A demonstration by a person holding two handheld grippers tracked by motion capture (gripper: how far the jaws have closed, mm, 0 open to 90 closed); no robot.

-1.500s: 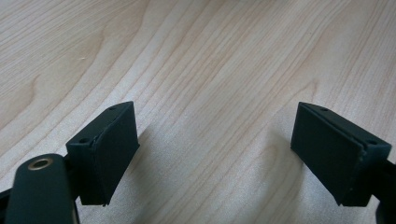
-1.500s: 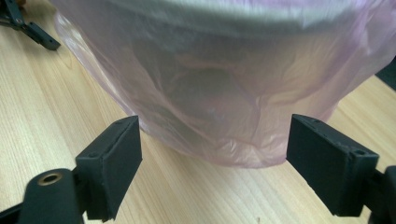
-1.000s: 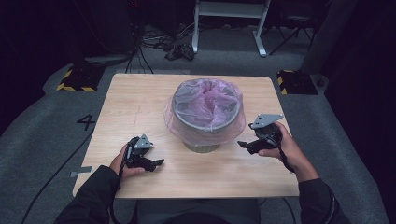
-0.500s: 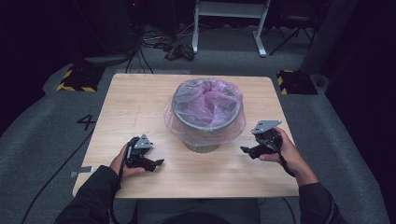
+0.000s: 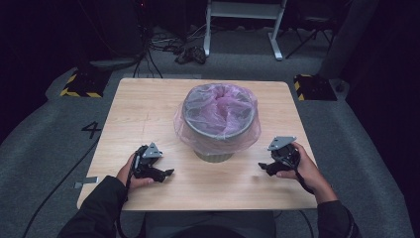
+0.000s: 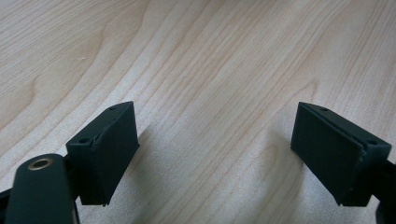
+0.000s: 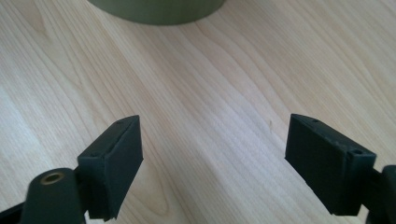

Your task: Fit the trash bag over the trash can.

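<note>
A grey bin (image 5: 214,153) lined with a pinkish clear plastic bag (image 5: 220,106) stands in the middle of the wooden table (image 5: 143,106). The bag's rim drapes over the bin's outside. My left gripper (image 5: 167,173) rests low on the table, left of the bin and near the front edge, open and holding nothing (image 6: 215,154). My right gripper (image 5: 262,167) sits to the right of the bin, also open and holding nothing (image 7: 212,158). The bin's olive-grey base (image 7: 156,9) shows at the top of the right gripper view, a short way ahead of the jaws.
Grey carpet surrounds the table, with a "4" mark (image 5: 91,130) at the left. Yellow-black striped blocks (image 5: 79,85) lie beyond the far corners. A white stand (image 5: 242,15) and cables sit behind the table.
The right gripper has come down and back toward the table's front edge, away from the bin. The left gripper has stayed still.
</note>
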